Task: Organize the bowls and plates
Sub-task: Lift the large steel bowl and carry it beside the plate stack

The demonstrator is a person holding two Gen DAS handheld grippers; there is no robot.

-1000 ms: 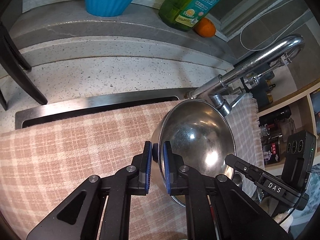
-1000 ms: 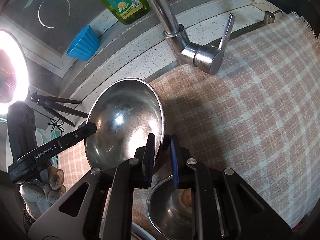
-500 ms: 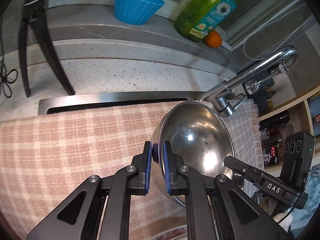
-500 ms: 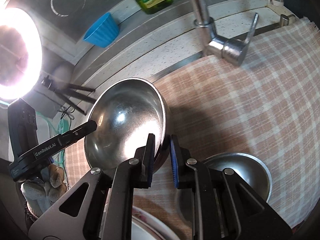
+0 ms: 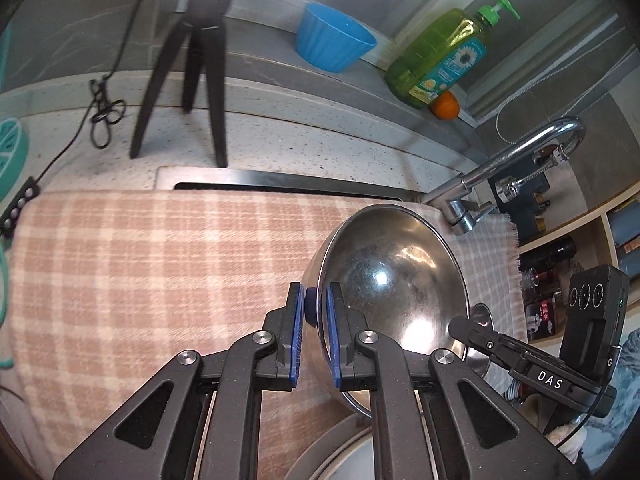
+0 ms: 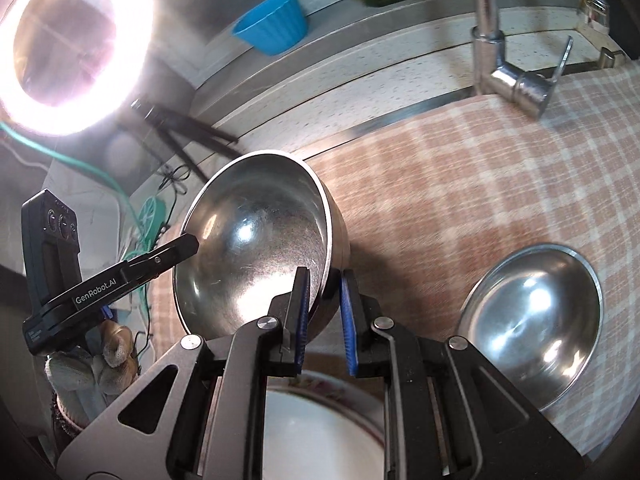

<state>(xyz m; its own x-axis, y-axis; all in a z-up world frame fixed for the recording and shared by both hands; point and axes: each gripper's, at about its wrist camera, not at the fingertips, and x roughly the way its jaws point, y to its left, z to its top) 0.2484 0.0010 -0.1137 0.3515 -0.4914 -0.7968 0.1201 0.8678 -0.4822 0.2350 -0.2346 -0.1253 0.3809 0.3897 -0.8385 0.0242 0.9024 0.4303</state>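
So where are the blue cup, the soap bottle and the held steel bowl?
blue cup [image 5: 334, 40]: left wrist view, on its ribbed side.
soap bottle [image 5: 440, 60]: left wrist view, on its green body.
steel bowl [image 6: 256, 256]: right wrist view, on its shiny inside.

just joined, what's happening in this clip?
Both tongs grip one steel bowl by opposite sides of its rim: the left tongs and the right tongs, holding it tilted above the checked cloth laid over the sink. A second steel bowl sits on the cloth to the right, and a white plate lies just below the tongs. The held bowl is not set down yet.
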